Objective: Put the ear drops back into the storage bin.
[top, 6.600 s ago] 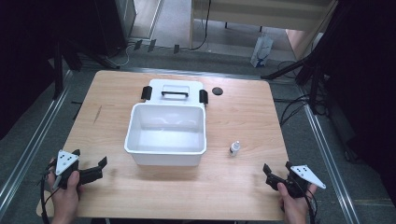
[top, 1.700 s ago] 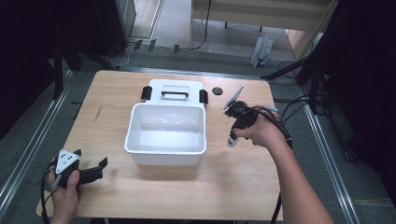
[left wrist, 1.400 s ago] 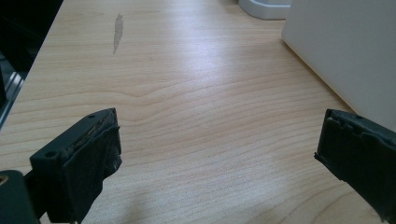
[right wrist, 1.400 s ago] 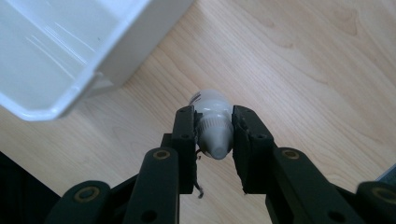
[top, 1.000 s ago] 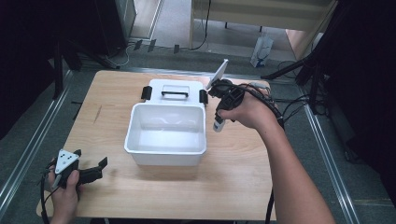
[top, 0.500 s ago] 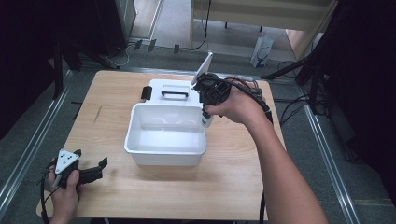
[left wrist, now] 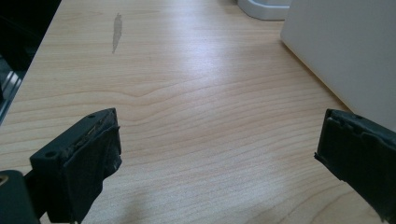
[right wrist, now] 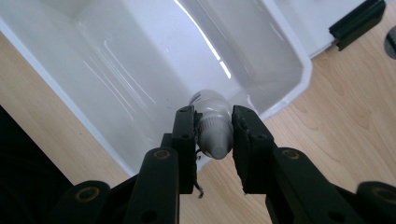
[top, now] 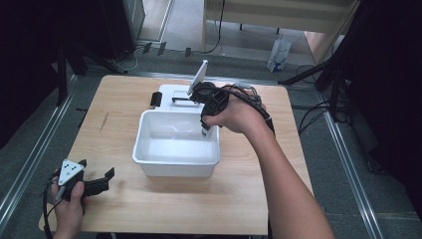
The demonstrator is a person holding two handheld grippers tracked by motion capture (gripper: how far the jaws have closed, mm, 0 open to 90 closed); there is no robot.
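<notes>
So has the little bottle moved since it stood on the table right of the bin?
Yes. The small bottle, clamped in the right gripper, has gone left and now hangs over the white bin's right rim.

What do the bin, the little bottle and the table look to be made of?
Bin: likely glossy white plastic, with streaked light reflections on its inner walls. Bottle: seemingly translucent whitish plastic with a ribbed grey cap, clamped in the right gripper. Table: pale wood or wood-look laminate, matte, with visible grain lines; which one is unclear.
</notes>
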